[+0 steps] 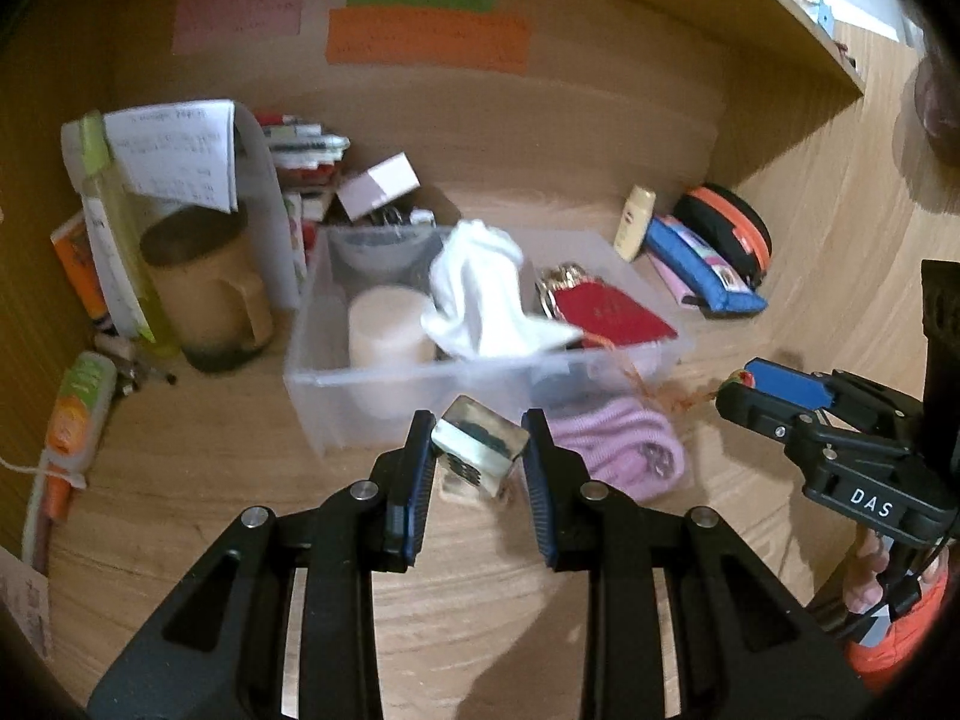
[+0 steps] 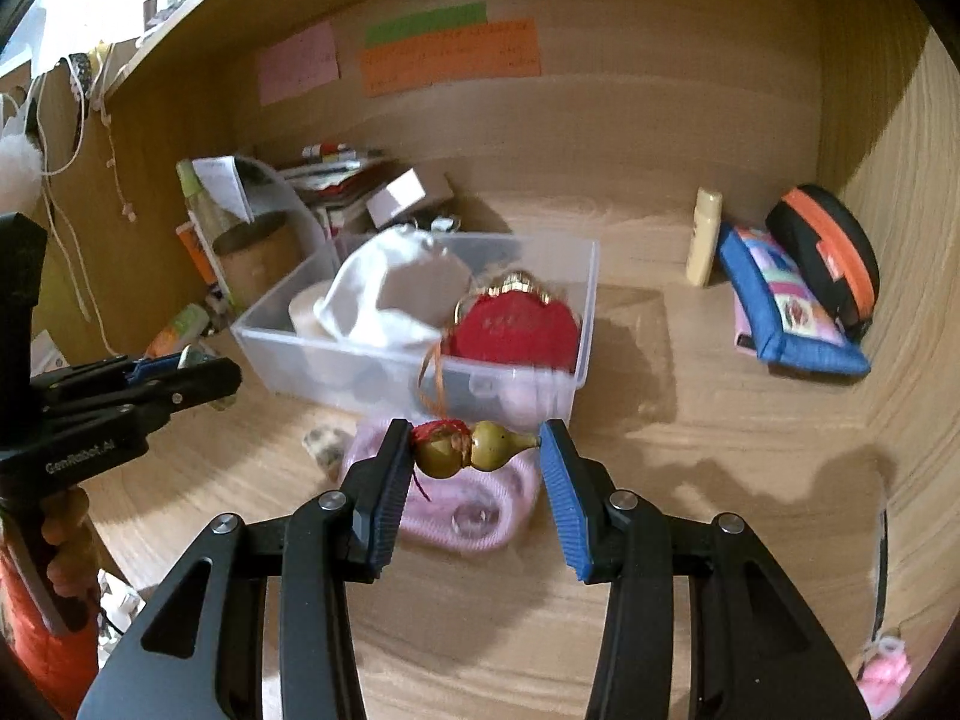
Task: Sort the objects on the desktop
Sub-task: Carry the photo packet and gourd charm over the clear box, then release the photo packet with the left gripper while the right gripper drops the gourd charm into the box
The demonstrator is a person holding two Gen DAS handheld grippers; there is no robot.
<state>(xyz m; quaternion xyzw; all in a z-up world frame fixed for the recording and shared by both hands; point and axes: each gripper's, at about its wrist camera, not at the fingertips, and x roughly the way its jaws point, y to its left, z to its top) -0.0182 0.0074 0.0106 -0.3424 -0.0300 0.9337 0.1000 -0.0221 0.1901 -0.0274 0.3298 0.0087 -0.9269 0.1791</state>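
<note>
We see a wooden worktop (image 2: 690,480) with walls at its back and sides. Near the middle sits a clear plastic bin (image 1: 336,354). Inside it lie a white cloth (image 1: 480,294), a red pouch (image 1: 606,315) with a gold clasp, and a pale round tub (image 1: 387,330).

By the left wall stands a tan mug (image 1: 207,294). In the back right corner lean a blue pouch (image 2: 786,312) and a black case (image 2: 831,252) with an orange zip, with a small cream bottle (image 2: 703,237) beside them.

A pink knitted thing (image 2: 462,504) lies on the worktop just in front of the bin.

Our left claw (image 1: 480,453) pinches a small shiny block (image 1: 480,450) near the bin's front wall. Our right claw (image 2: 477,450) holds a little green gourd charm (image 2: 474,450) between its pads, above the pink knitted thing. The charm's orange cord (image 2: 435,378) runs up to the red pouch.
</note>
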